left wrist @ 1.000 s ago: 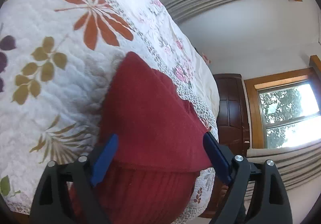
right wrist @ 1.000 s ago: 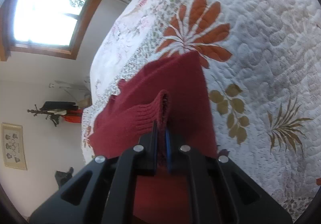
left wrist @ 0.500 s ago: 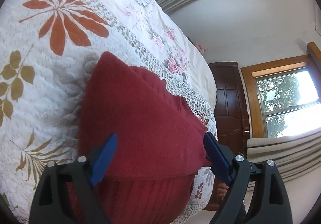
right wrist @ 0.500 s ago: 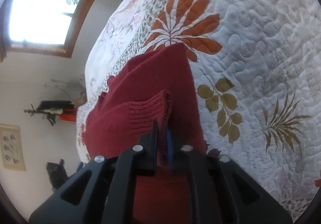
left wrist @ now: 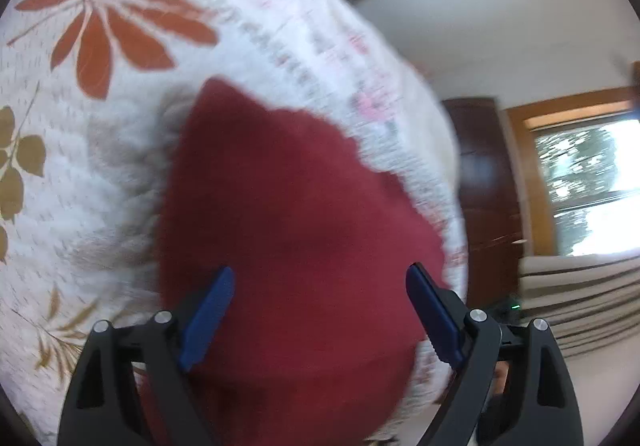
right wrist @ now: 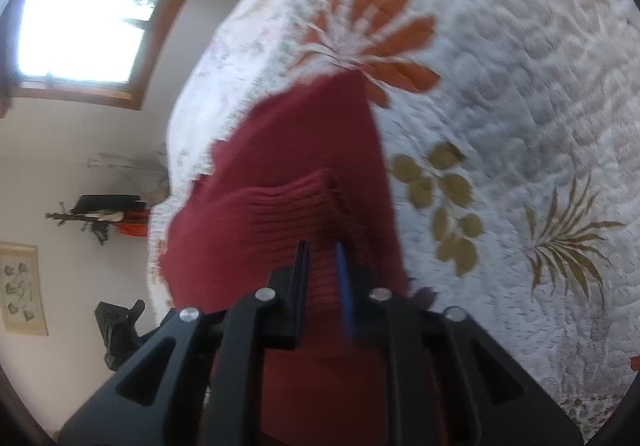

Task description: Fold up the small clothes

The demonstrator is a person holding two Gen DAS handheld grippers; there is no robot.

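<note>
Two hand-held grippers are working one dark red knitted garment [left wrist: 288, 206], which is lying on the quilted bed [left wrist: 100, 174] near its edge. In the right wrist view, my right hand-held gripper [right wrist: 322, 266] is changing: half a second ago its blue pads were pressed together on the ribbed hem [right wrist: 292, 202], and now they are standing a little apart with the ribbing passing between them, so I judge that I am letting the hem go or at least loosening my hold; the blur makes it hard to tell whether the pads are still touching the knit. My left hand-held gripper [left wrist: 316, 306] is staying spread wide, its fingers straddling the red cloth and gripping nothing, and this view is smearing as I am swinging it, the orange leaf print [left wrist: 104, 30] sitting toward eleven o'clock. The garment is already looking doubled over, with the ribbed band lying on top of the smooth body and a pointed corner reaching toward twelve o'clock. To my mind this means the fold is being laid down and released; what is remaining is probably smoothing or one more fold, and a careless release could be dragging the hem off line.
</note>
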